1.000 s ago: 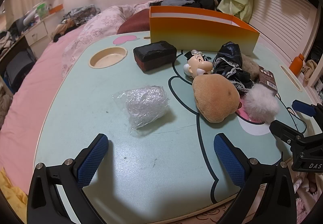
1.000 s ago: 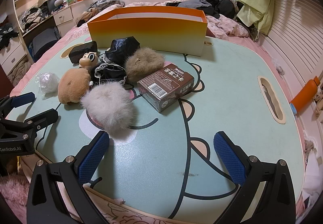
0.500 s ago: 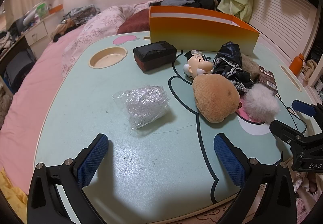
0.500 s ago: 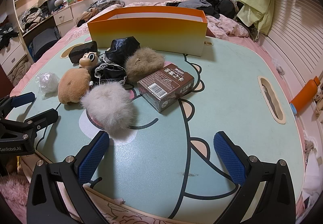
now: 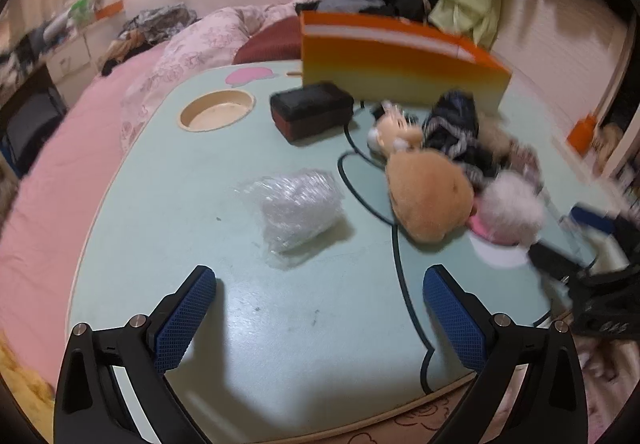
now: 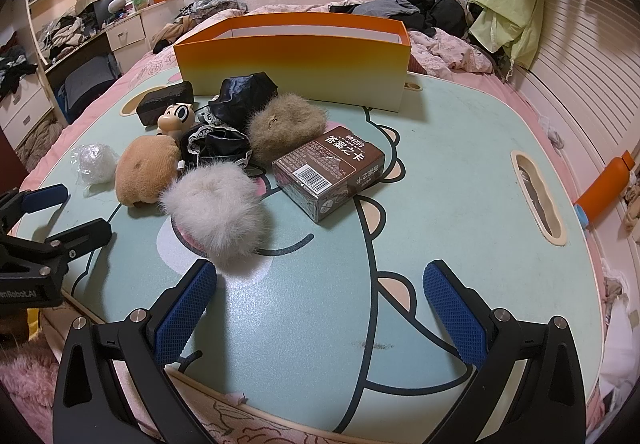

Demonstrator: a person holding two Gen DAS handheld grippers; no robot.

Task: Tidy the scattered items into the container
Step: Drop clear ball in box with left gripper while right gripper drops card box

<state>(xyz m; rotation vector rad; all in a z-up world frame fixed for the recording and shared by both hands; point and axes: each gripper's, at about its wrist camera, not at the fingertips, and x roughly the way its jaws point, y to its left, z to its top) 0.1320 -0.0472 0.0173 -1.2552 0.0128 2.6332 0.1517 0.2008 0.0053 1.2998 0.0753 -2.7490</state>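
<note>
Left tongs [image 5: 320,298] shifted, view blurred; right tongs [image 6: 320,294] static. Both wide open, empty. Items scattered on tabletop [image 6: 440,172], box [image 6: 292,60] behind. Next: approach wrapped bundle [image 5: 298,210].

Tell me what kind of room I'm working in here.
Most likely a lived-in bedroom. The cartoon table with the orange box sits on a bed with a pink floral quilt, clothes hang on the wall, and drawers line the side.
</note>
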